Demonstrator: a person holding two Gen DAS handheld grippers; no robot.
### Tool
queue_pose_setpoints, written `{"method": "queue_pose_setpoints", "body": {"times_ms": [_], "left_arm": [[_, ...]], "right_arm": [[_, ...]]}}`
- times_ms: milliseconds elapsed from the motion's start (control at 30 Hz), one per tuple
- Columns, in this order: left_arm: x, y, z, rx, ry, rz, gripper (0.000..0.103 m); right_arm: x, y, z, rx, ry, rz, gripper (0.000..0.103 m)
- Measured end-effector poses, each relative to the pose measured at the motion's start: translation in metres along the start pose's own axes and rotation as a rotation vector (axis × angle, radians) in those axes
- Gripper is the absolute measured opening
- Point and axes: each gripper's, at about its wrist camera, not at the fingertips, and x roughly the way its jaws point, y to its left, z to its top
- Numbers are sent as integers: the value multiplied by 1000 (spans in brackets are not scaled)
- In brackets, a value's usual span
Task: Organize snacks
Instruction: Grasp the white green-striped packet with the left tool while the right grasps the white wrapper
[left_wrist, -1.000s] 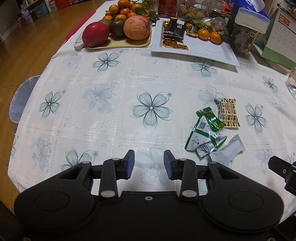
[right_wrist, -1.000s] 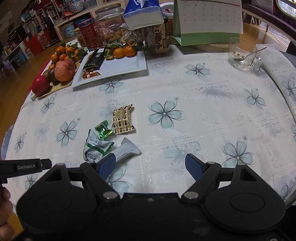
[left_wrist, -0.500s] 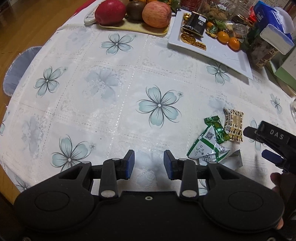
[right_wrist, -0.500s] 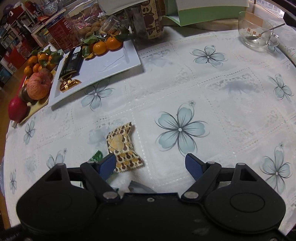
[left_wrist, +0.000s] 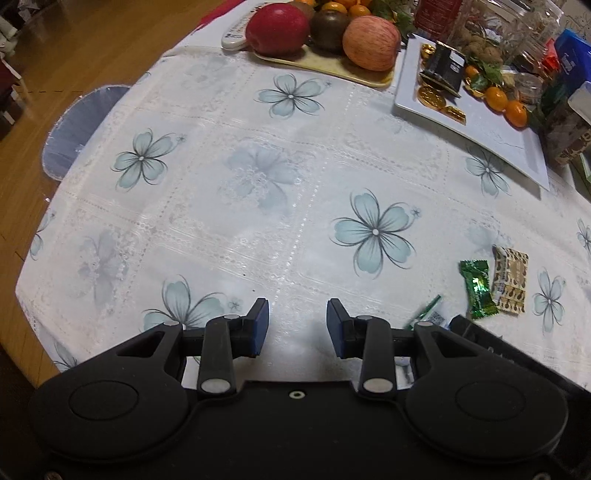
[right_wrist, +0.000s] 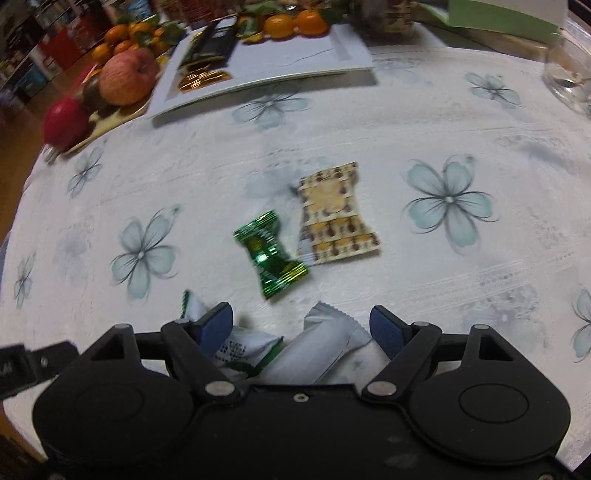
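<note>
Several wrapped snacks lie on the floral tablecloth. In the right wrist view a green candy (right_wrist: 271, 256) and a brown patterned packet (right_wrist: 336, 214) lie ahead. A white-and-green packet (right_wrist: 243, 349) and a plain white packet (right_wrist: 325, 345) lie between the fingers of my right gripper (right_wrist: 301, 328), which is open just above them. My left gripper (left_wrist: 298, 326) is open and empty over bare cloth, left of the snacks. The green candy (left_wrist: 476, 288) and brown packet (left_wrist: 511, 280) show at its right. A white tray (left_wrist: 491, 125) at the back holds gold coins and a dark bar.
A fruit board (left_wrist: 332, 62) with apples and a kiwi stands at the back left, beside a remote (left_wrist: 236, 31). Jars and boxes (left_wrist: 491, 26) crowd the back. A glass bowl (right_wrist: 570, 70) sits at the far right. The table edge drops off at left.
My right gripper has moved forward and down over the snack pile; the white packets now lie between its fingers. My left gripper has drifted left and closer to the table.
</note>
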Motion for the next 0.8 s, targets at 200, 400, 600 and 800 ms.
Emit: {"method": "queue_pose_setpoints", "body": {"times_ms": [200, 400, 600, 800], "left_arm": [[7, 10, 3, -44, 33, -10, 45], [8, -1, -1, 31, 57, -73, 45], [3, -36, -14, 217, 64, -231, 45], [13, -67, -27, 336, 51, -192, 45]], "right_arm": [[-5, 5, -8, -20, 41, 179, 85], [-19, -18, 1, 90, 44, 187, 85], [-39, -35, 0, 120, -2, 166, 85], [-45, -43, 0, 120, -28, 145, 85]]}}
